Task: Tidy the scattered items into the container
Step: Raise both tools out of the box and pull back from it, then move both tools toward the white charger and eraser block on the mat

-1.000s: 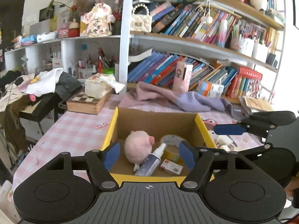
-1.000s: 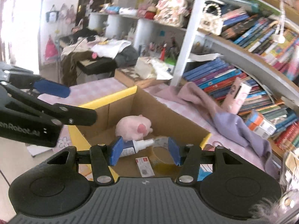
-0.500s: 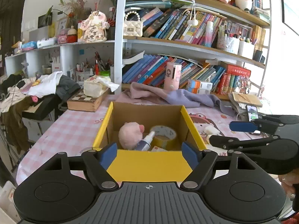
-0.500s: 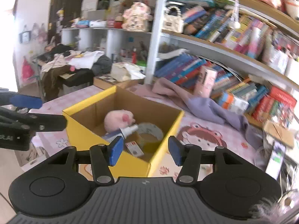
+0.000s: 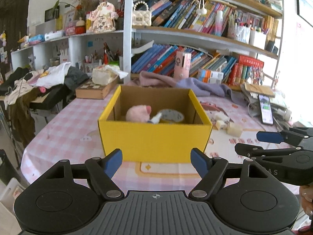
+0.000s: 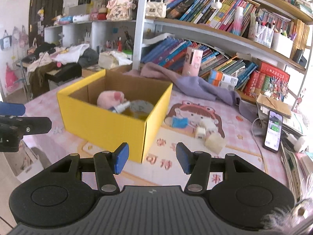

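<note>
Two hand-held grippers hover before a yellow cardboard box (image 5: 154,139) on a pink checked tablecloth (image 5: 64,123), both with jaws apart and nothing between them.

The left gripper (image 5: 156,161) has its blue pads spread nearly as wide as the box front, which stands just beyond the fingertips and fills the gap between them. Inside the box, straight ahead past the jaws, a pink plush toy (image 5: 138,113) lies against a white-capped spray bottle (image 5: 155,118) and a roll of tape (image 5: 172,115).

The right gripper (image 6: 151,158) holds its pads at a narrower gap; the near corner of the box (image 6: 109,123) rises just ahead and left of its left finger. Ahead and to the right of the jaws, outside the box, small cream-coloured blocks (image 6: 213,140) and a small white piece (image 6: 200,132) sit loose on the cloth. Farther right, a phone (image 6: 272,131) lies near the table edge.

Beyond the box, a purple cloth (image 5: 197,85) is draped at the foot of a bookshelf (image 5: 195,37) crammed with books.
</note>
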### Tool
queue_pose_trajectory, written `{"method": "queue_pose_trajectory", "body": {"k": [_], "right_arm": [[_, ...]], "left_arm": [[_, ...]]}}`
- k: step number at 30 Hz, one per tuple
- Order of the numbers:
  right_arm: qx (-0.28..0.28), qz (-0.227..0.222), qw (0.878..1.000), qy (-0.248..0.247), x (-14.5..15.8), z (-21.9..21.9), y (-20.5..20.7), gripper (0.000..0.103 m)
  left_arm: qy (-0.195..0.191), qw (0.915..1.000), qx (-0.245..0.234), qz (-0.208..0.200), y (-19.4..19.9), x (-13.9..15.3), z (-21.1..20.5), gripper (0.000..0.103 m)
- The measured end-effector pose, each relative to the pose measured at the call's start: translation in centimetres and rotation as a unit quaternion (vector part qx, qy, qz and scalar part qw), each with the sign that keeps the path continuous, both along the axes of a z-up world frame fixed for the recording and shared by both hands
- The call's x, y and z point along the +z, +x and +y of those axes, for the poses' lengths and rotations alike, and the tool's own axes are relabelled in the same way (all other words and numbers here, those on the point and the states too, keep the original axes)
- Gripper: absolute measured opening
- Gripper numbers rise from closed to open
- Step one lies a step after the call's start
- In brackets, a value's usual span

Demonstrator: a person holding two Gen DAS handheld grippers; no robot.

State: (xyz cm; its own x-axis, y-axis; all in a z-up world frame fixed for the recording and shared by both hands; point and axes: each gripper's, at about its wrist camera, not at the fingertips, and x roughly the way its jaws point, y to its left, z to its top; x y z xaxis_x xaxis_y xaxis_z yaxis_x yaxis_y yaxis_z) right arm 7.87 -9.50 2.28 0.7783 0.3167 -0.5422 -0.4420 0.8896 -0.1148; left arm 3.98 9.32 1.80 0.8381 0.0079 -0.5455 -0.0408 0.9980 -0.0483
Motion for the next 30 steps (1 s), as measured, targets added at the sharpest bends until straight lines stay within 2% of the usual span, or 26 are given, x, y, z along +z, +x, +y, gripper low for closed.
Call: {"method": "queue_pose_trajectory", "body": {"k": [4,8,10,12,15,23,30], "right_arm": [[-0.001,0.006,1.000,-0.021,-1.1,0.1,-1.1,0.055],[0.003,0.019,0.999,-0.033,-1.7,0.0,-1.8,0.062],[0.005,0.021,0.999,-0.038,-1.8,0.0,-2.0,0.066],[0.005,0.020,0.999,-0.042,-1.9,-0.1,-2.2,0.076],[-0.001,0.021,0.999,-0.046,-2.1,-0.5,-2.4,0.084],[-0.028,0.041,0.997,-0.053,-2.7,-2.0,-1.6,0.088],[-0.040,0.047,0.996,-0.059,-2.7,-3.6,-0.4,0.091]], "left_arm": [[0.009,0.9996,0.009,0.023,-0.5,-1.5,-0.9,0.080],[0.012,0.9990,-0.011,0.043,-0.3,-2.1,-1.5,0.081],[0.015,0.9990,-0.015,0.040,-0.3,-2.1,-1.8,0.088],[0.014,0.9988,-0.026,0.039,-0.2,-2.2,-2.1,0.091],[0.019,0.9981,-0.040,0.043,0.1,-2.4,-2.7,0.093],[0.035,0.9951,-0.076,0.053,1.2,-2.5,-4.6,0.095],[0.030,0.9937,-0.088,0.062,2.8,-2.6,-6.2,0.095]]}}
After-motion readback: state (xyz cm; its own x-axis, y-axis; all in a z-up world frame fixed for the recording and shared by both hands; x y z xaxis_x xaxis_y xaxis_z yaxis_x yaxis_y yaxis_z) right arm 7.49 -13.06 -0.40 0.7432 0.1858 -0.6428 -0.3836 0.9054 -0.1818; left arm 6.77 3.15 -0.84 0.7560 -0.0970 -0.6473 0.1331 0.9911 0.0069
